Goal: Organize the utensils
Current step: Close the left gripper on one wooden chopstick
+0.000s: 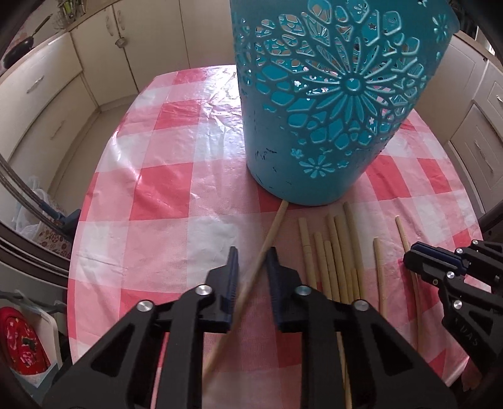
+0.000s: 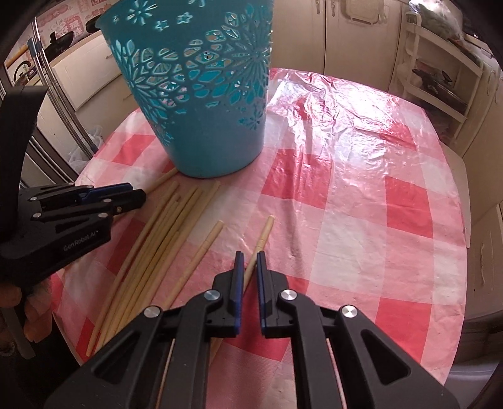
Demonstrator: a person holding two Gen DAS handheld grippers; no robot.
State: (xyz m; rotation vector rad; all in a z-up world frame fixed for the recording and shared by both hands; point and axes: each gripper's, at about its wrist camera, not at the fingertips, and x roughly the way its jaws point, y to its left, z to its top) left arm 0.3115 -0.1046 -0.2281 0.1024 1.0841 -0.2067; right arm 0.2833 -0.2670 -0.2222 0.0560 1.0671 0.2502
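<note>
One thin, stiff, light chopstick [image 1: 264, 258] is clamped in the left tongs [image 1: 253, 261], another [image 2: 251, 267] apparently in the right tongs [image 2: 250, 264]; the rest lie on the desk [image 2: 345, 204] beside the teal basket [image 2: 201, 94]. Mid-shaft grips are best.

— Is there any writing I can read from here?

— One clear brand: "GenRobot.AI" in pale letters on the black body of my left gripper [image 2: 138, 193], seen from the right wrist camera.

— Anything else?

— Red and white posters [image 2: 67, 23] on the far wall carry characters, too blurred to read.
</note>
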